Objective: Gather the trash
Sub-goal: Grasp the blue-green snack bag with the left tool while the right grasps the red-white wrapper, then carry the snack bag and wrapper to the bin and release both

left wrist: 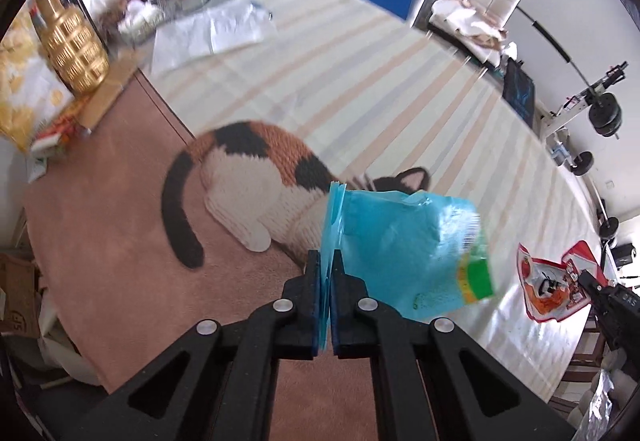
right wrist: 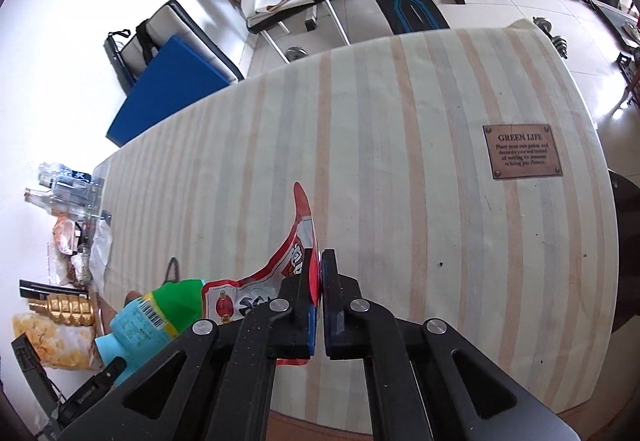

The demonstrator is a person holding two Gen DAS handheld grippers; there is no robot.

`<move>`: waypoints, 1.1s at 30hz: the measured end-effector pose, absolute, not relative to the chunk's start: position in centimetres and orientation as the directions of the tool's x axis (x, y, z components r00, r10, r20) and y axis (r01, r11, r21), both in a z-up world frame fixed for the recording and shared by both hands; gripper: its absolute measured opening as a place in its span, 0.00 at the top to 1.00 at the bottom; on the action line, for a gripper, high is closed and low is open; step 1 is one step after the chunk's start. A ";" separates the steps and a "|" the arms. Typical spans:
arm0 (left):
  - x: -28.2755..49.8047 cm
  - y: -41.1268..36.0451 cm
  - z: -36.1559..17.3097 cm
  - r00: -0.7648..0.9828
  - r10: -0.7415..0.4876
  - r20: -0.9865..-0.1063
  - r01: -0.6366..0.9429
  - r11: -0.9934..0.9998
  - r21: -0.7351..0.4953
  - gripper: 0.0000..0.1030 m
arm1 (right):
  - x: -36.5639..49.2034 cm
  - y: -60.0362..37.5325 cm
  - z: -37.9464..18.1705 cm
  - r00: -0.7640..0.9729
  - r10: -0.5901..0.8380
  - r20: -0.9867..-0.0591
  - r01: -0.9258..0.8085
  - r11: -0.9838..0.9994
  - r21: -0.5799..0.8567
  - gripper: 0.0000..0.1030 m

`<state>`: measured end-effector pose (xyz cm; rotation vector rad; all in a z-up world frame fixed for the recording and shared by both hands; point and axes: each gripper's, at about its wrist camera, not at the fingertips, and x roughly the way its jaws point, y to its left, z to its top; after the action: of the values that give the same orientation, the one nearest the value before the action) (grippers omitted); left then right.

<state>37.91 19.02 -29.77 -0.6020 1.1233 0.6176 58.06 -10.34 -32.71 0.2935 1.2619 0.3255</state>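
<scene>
The left gripper [left wrist: 327, 261] pinches the edge of a blue snack pouch [left wrist: 400, 253], which fans out to its right above the striped tablecloth [left wrist: 360, 81]. The right gripper [right wrist: 319, 261] is clamped on a red-and-white wrapper [right wrist: 296, 241] trailing to its left.

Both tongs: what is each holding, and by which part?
Left tongs pinch the blue packet by its flat sealed edge. Right tongs pinch the red-and-white wrapper by its edge.
</scene>
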 end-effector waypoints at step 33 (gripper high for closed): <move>-8.9 14.1 -24.8 0.199 0.359 -0.912 -0.896 0.443 -0.021 0.99 | 16.1 -3.2 -29.9 0.025 0.426 -0.904 -0.600 0.730 0.327 0.98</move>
<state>-8.88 14.08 -24.78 -0.6503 1.0108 0.9699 16.10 -3.25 -29.88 -0.1617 1.3261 0.7987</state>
